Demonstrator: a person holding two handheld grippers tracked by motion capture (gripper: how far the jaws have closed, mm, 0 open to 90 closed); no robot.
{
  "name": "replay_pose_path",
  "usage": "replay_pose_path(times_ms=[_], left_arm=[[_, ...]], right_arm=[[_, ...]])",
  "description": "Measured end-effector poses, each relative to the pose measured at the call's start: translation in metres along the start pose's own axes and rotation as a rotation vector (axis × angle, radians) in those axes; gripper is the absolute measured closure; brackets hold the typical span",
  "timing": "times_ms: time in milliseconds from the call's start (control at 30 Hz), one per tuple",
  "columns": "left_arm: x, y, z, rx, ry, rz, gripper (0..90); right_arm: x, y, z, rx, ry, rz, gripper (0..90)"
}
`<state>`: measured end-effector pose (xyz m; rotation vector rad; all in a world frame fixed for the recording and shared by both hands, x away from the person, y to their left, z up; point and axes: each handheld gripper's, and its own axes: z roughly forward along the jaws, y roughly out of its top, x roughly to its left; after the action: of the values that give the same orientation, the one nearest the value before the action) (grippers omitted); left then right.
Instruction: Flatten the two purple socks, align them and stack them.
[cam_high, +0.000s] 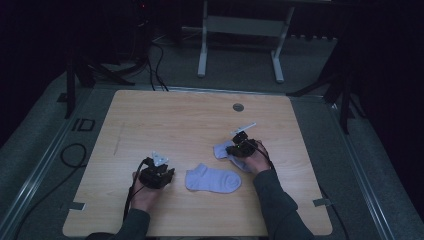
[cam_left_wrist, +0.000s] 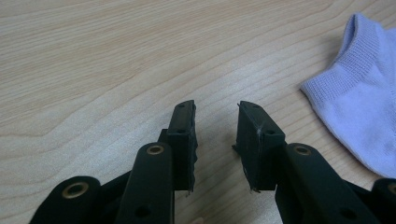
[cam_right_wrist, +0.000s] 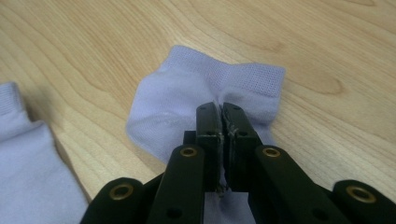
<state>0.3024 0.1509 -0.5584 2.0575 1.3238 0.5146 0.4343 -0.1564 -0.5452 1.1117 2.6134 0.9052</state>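
Observation:
Two pale lilac socks lie on the wooden table (cam_high: 175, 120). One sock (cam_high: 214, 180) lies flat near the front middle; its cuff end (cam_left_wrist: 359, 93) shows at the right of the left gripper view and its edge (cam_right_wrist: 23, 158) at the left of the right gripper view. My left gripper (cam_high: 161, 172) (cam_left_wrist: 215, 140) rests just left of it, open, with bare wood between the jaws. The second sock (cam_high: 222, 150) (cam_right_wrist: 187, 98) lies to the right, bunched at the cuff. My right gripper (cam_high: 239, 149) (cam_right_wrist: 221, 116) is shut on a fold of its fabric.
A round grey grommet (cam_high: 238, 107) sits in the table's far side. Behind the table stands a white metal frame (cam_high: 240, 30) on the carpet. Black cables (cam_high: 75, 155) run along the floor at the left. Tape marks (cam_high: 320, 202) sit at the front corners.

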Motion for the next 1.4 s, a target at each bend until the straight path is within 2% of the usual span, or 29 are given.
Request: replay_pose_path(times_ms=[200, 367, 767, 1400], left_arm=[[0.000, 0.000, 0.000, 0.000, 0.000, 0.002, 67.0], [0.000, 0.000, 0.000, 0.000, 0.002, 0.002, 66.9], [0.000, 0.000, 0.000, 0.000, 0.001, 0.001, 66.9], [0.000, 0.000, 0.000, -0.003, 0.002, -0.003, 66.9]], right_arm=[[0.000, 0.000, -0.004, 0.008, -0.037, -0.010, 87.2], [0.001, 0.000, -0.013, 0.000, -0.048, -0.022, 87.4], [0.008, 0.001, -0.039, -0.066, -0.049, -0.050, 87.7], [0.040, -0.002, -0.083, -0.159, -0.045, -0.152, 87.7]])
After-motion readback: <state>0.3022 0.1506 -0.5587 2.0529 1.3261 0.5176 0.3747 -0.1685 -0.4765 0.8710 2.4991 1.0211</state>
